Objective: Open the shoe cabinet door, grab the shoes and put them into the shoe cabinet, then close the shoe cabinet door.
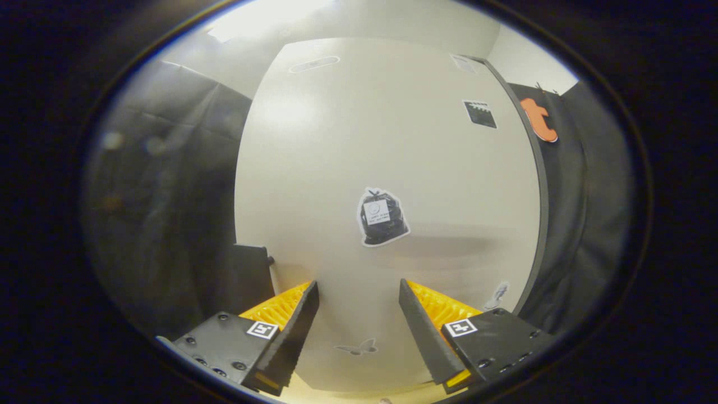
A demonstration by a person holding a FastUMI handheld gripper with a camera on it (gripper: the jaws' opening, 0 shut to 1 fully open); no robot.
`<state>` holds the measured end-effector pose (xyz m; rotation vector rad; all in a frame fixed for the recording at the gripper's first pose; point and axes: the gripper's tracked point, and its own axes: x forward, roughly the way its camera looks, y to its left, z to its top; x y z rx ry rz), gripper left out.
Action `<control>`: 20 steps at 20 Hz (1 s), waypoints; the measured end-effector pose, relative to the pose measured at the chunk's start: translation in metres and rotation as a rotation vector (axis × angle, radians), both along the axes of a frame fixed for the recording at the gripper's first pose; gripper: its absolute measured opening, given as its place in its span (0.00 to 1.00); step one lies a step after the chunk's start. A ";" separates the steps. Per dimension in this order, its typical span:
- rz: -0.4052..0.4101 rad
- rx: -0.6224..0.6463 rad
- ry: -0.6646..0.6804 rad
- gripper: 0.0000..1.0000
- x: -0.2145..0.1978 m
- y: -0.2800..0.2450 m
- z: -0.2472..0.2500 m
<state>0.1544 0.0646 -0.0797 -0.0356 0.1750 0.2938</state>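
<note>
The shoe cabinet's pale door stands right in front of me, a flat off-white panel with a few stickers on it, one of them a black bag sticker near its middle. My gripper is open, its two fingers wide apart and pointing at the lower part of the door, with nothing between them. The door's dark right edge curves down beside the booth cloth. A small dark knob pokes out at the door's lower left edge. Whether the door is ajar or flush I cannot tell.
Black booth cloth hangs to the left and right of the cabinet. A dark box-like shape sits low on the left, next to the door's edge. A white wall shows above the cabinet.
</note>
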 end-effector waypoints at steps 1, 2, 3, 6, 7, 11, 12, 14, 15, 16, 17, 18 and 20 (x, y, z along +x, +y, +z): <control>-0.007 -0.004 -0.002 0.92 0.007 0.001 0.001; -0.023 -0.013 -0.009 0.92 0.013 0.001 0.001; -0.036 -0.024 -0.016 0.92 0.018 0.000 0.003; -0.084 -0.043 -0.029 0.93 0.020 0.004 -0.001; -0.101 -0.042 -0.032 0.93 0.023 0.004 -0.002; -0.169 -0.032 -0.039 0.93 0.030 0.003 -0.007; -0.182 -0.027 -0.041 0.93 0.031 0.003 -0.007; -0.204 -0.014 -0.041 0.93 0.033 0.003 -0.008; -0.213 -0.010 -0.040 0.93 0.033 0.003 -0.009; -0.219 -0.010 -0.042 0.93 0.033 0.003 -0.009; -0.225 -0.011 -0.043 0.93 0.033 0.002 -0.009; -0.231 -0.010 -0.043 0.93 0.033 0.002 -0.009; -0.241 -0.006 -0.041 0.94 0.034 0.003 -0.010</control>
